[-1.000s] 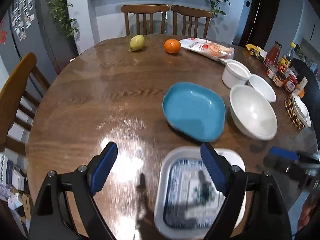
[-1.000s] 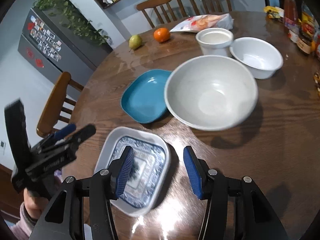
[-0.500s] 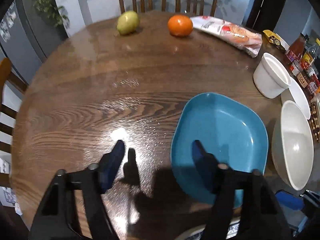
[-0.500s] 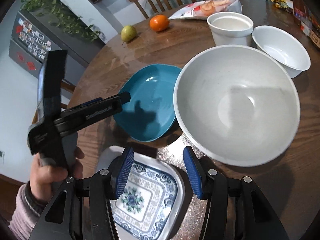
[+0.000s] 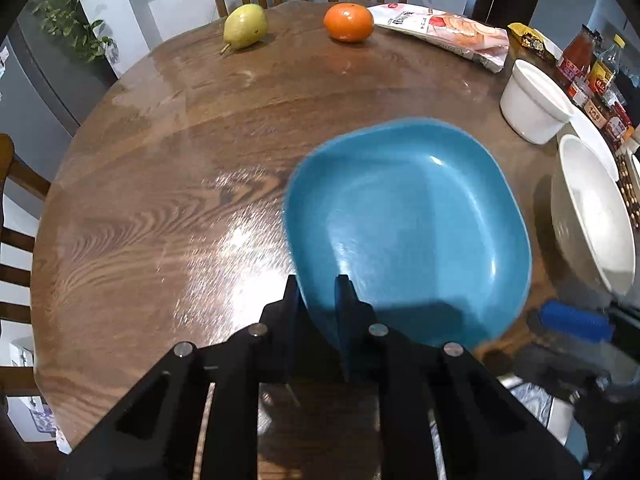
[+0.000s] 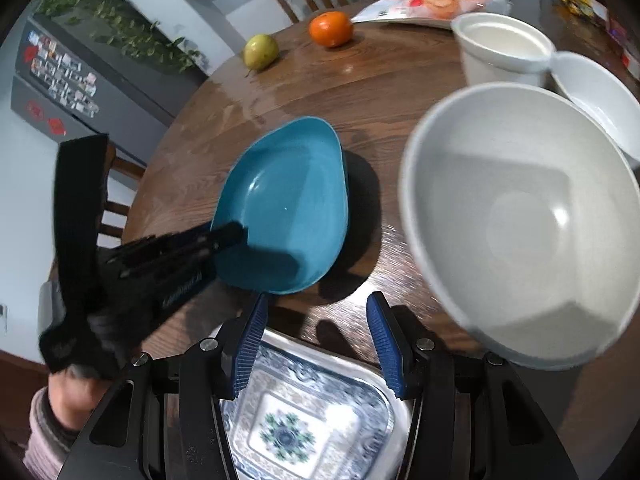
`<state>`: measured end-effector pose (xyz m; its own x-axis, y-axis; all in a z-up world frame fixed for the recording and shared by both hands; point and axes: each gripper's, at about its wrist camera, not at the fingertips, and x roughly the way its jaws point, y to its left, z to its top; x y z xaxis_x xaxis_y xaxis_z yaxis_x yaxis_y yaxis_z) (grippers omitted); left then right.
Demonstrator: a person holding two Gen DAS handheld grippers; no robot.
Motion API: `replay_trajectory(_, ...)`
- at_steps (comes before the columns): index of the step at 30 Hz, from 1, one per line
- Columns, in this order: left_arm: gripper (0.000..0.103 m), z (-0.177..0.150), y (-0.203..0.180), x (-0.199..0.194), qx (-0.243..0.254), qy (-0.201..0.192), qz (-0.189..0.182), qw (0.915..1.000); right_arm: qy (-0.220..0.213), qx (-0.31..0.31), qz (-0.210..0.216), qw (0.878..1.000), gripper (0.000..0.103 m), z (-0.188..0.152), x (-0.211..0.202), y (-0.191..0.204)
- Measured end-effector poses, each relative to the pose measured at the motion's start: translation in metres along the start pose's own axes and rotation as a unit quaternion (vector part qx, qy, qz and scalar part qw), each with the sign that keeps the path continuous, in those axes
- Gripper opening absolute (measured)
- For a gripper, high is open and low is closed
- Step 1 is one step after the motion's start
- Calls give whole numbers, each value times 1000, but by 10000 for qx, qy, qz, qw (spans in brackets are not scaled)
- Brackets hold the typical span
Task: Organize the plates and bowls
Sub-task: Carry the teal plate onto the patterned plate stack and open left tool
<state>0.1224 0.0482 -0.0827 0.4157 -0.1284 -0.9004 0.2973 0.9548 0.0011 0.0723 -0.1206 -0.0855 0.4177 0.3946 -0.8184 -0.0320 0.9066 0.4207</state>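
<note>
My left gripper (image 5: pixel 318 294) is shut on the near left rim of the blue square plate (image 5: pixel 404 228), which is tilted with its near edge raised off the table; both also show in the right wrist view (image 6: pixel 234 234), the plate (image 6: pixel 288 204). My right gripper (image 6: pixel 316 332) is open and empty above the blue-patterned white plate (image 6: pixel 304 420). A large white bowl (image 6: pixel 520 220) sits right of the blue plate. A small white bowl (image 6: pixel 596 100) and a white cup (image 6: pixel 500 52) stand behind it.
A pear (image 5: pixel 245 26), an orange (image 5: pixel 349 22) and a snack bag (image 5: pixel 444 36) lie at the far side of the round wooden table (image 5: pixel 160 160). Sauce bottles (image 5: pixel 588 68) stand at the right edge. Chairs surround the table.
My left gripper moved forward from above the patterned plate, closed on the blue plate's rim and tipped it up. My right gripper moved forward toward the large bowl and stays open.
</note>
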Motion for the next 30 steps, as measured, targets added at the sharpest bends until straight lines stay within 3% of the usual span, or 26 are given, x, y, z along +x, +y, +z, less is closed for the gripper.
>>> replay_trajectory(6,15,-4,20,1,-224,30,-44,9997,-197,-47,-93,9998,52,22,17,19)
replay_trajectory(10,15,-3,27,2,-299,47,-113,9995,-263,-165,-408,9987,52,37,31,28)
replay_trajectory(15,13,2,31,4,-376,41,-124,9992,-130,-88,-493,9987,19,39,39,25)
replay_trajectory(23,12,-3,38,-2,-665,-124,-261,9974,-219,-147,-386,9989,13,44,35,28)
replay_trajectory(30,11,-8,32,-50,-643,-710,-132,9953,-484,-237,-79,9985,12,44,6,36)
